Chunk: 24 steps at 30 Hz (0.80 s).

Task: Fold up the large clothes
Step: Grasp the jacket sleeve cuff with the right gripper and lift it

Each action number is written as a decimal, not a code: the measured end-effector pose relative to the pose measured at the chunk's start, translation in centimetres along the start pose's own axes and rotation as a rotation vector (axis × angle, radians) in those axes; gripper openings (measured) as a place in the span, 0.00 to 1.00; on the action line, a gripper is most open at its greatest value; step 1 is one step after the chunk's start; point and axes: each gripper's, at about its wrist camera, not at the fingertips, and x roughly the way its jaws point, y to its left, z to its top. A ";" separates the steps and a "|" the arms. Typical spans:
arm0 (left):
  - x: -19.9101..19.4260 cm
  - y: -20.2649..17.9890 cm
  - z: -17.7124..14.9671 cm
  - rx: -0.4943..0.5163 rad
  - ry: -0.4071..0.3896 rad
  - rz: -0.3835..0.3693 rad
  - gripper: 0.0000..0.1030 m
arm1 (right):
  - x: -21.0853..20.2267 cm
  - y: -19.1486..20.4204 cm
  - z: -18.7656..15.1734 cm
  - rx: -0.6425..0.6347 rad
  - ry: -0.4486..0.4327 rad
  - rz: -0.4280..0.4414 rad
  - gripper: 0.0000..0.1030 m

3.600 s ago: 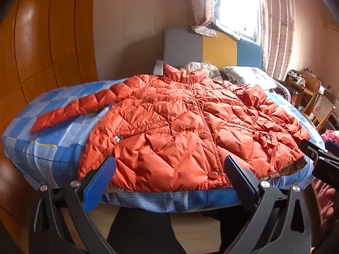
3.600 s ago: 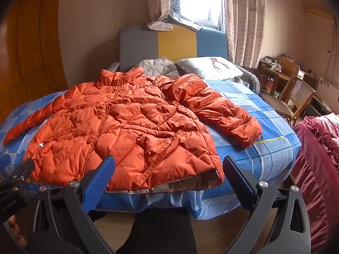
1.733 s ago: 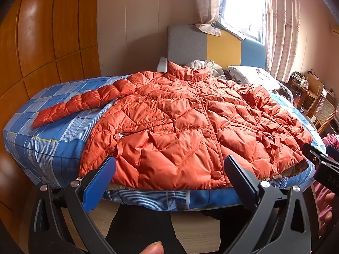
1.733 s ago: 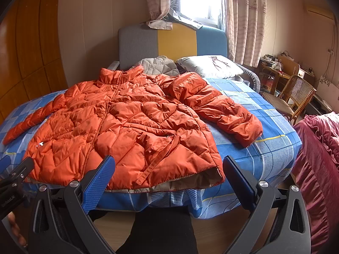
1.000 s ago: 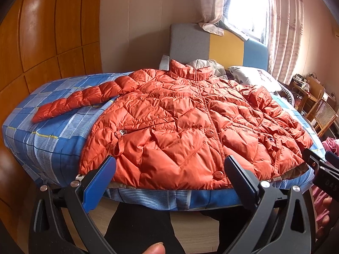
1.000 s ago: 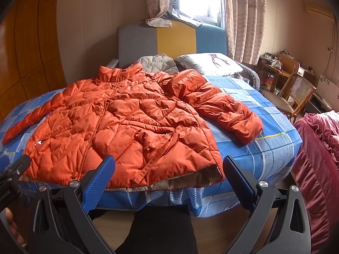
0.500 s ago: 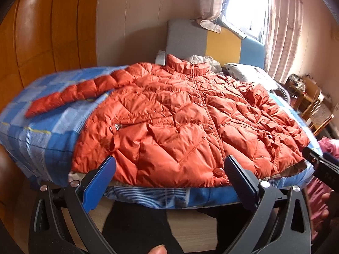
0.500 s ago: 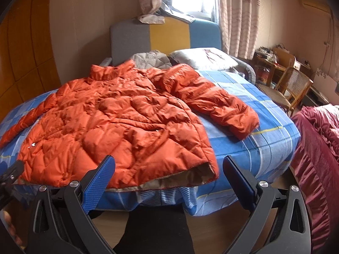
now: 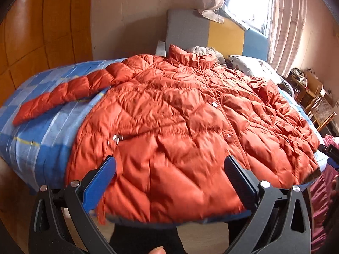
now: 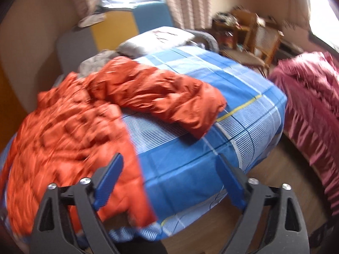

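An orange quilted down jacket (image 9: 180,122) lies front up on a bed with a blue checked sheet (image 9: 42,131), collar toward the headboard. One sleeve (image 9: 70,91) stretches out to the left. The other sleeve (image 10: 169,103) lies across the sheet in the right wrist view. My left gripper (image 9: 169,169) is open, low over the jacket's hem, nothing between its fingers. My right gripper (image 10: 169,169) hovers over the hem's right corner and the bare sheet (image 10: 243,122); its jaws are closing with nothing pressed between them. The right wrist view is blurred.
A grey, yellow and blue headboard (image 9: 211,33) and pillows (image 10: 156,40) stand at the far end. Wooden panelling (image 9: 31,31) runs along the left. A wicker chair (image 10: 262,42) and a maroon bedspread (image 10: 313,97) fill the right side. Wooden floor (image 10: 264,201) shows below the bed's corner.
Both grippers have come closer to the jacket's hem. The right wrist view has swung and rolled toward the bed's right corner and sleeve, and its jaws have narrowed slightly.
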 end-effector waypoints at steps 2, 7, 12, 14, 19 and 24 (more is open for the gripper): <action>0.8 0.0 0.8 0.013 -0.002 0.007 0.98 | 2.2 -1.4 1.0 0.073 0.028 -0.005 0.81; 3.0 0.1 2.3 0.029 0.008 0.032 0.98 | 6.6 -4.2 3.2 0.225 0.060 0.006 0.74; 5.4 0.5 3.7 0.039 0.028 0.063 0.98 | 9.3 -5.4 4.5 0.290 0.088 0.020 0.51; 6.1 0.7 4.3 0.035 0.031 0.067 0.98 | 10.3 -5.9 5.1 0.296 0.093 0.029 0.40; 8.1 1.1 6.0 0.029 0.046 0.085 0.98 | 10.9 -6.5 7.0 0.212 0.061 -0.009 0.17; 9.8 1.3 7.7 0.019 0.060 0.082 0.98 | 11.9 -7.9 9.2 0.121 0.042 -0.105 0.10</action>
